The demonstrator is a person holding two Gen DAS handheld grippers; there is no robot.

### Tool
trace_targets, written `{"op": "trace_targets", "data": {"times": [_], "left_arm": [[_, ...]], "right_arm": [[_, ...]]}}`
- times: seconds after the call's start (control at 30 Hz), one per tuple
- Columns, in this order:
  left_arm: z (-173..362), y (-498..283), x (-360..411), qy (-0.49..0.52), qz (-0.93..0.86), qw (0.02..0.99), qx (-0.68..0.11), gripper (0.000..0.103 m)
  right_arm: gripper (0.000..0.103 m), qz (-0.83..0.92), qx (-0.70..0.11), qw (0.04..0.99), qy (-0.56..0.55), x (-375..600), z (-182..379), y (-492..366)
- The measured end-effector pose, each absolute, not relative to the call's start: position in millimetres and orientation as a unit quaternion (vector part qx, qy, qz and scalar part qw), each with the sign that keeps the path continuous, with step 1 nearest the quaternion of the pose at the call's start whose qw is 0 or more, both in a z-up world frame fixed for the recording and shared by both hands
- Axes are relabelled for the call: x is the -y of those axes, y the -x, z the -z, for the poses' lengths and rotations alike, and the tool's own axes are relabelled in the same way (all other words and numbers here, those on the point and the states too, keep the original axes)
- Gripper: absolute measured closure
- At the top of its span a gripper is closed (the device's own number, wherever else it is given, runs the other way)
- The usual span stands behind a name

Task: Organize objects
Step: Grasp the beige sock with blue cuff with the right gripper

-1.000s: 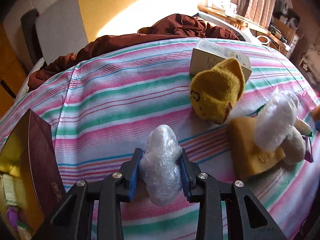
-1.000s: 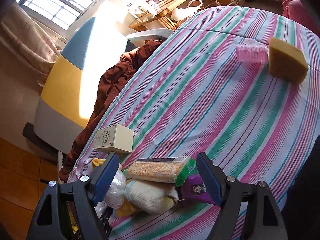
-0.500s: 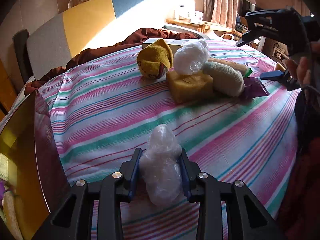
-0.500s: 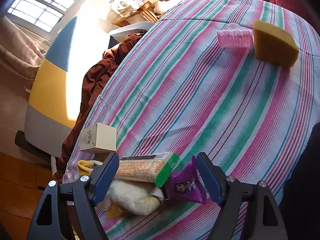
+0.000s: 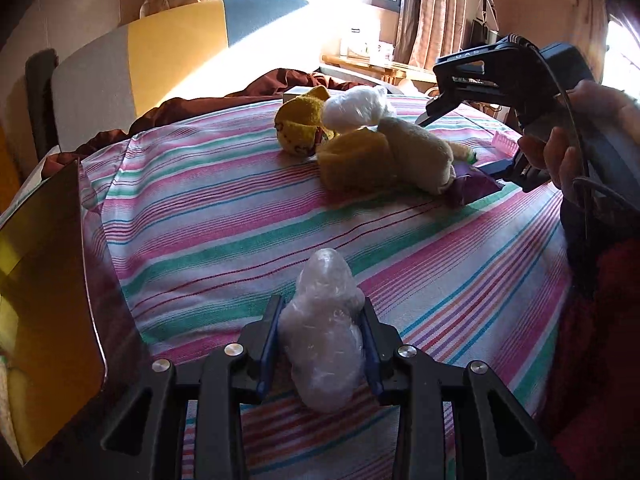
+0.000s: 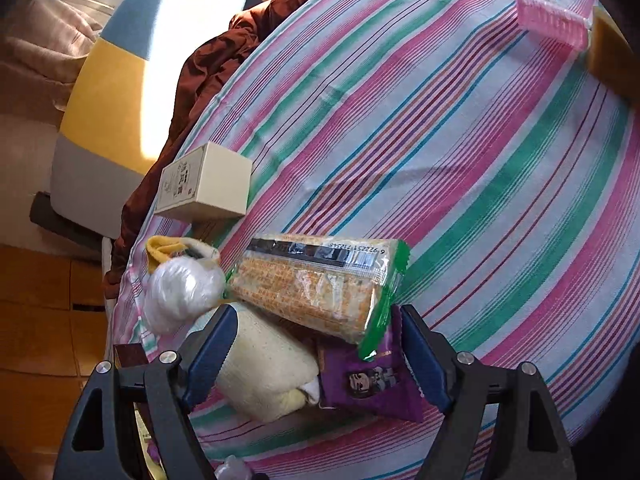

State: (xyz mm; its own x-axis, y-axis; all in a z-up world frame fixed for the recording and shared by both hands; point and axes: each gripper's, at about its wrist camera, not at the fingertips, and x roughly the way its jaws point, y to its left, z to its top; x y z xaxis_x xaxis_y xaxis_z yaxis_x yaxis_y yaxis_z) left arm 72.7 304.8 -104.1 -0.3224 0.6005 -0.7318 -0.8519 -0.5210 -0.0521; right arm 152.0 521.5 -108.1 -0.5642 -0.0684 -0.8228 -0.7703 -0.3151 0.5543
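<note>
1. So, your left gripper [image 5: 322, 344] is clamped on that plastic-wrapped bundle [image 5: 324, 332], both pads pressing into its sides, and it hangs just over the striped bedspread [image 5: 224, 216]. Keep the squeeze gentle; the wrap looks soft and slippery, so I'd guess it can slide out if you tilt hard.
2. Your right gripper [image 6: 316, 356] is coming at the pile with its jaws opening. The purple snack packet [image 6: 368, 380] and the cream knitted roll [image 6: 264, 372] both sit between the pads, nothing pinched yet. Pick one target. The cracker pack [image 6: 316, 280] lies on top of them, so it probably shifts when you pull.
3. Around the pile: a white wrapped ball [image 6: 180, 292], a yellow plush [image 5: 298, 128], a tan sponge [image 5: 360, 160] and a cream box [image 6: 204, 184] beside them.
4. Far across the spread there's a pink comb [image 6: 552, 24], well apart.
5. On your left is a box with a gold lining [image 5: 44, 280], likely where things go.
6. Room-wise: brown blanket [image 5: 200, 108], yellow and blue headboard [image 5: 176, 56], sunny window, curtains.
</note>
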Motion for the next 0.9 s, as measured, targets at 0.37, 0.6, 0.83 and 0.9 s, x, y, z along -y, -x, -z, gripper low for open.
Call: {"op": "trace_targets", "data": {"times": [0.37,0.6,0.83,0.9], "left_arm": [[104.7,-72.3,-300.9,0.363,-0.792,0.463,-0.163,0.066],[105.7,-70.7,-300.3,0.363,-0.791,0.466,-0.159,0.066],[106.8,-72.6,-301.1,0.361,-0.792,0.467,-0.158,0.066],[107.0,-72.5,-300.8,0.362,-0.791,0.467,-0.156,0.065]], "right_arm": [[0.033,-0.756,-0.446,0.161,0.45,-481.9,97.1,-110.9],[0.033,-0.789,-0.441,0.195,0.382,-493.2,72.0,-128.0],[0.033,-0.775,-0.368,0.138,0.495,-456.1,91.3,-84.9],[0.032,-0.772,-0.367,0.12,0.505,-451.3,96.1,-81.3]]}}
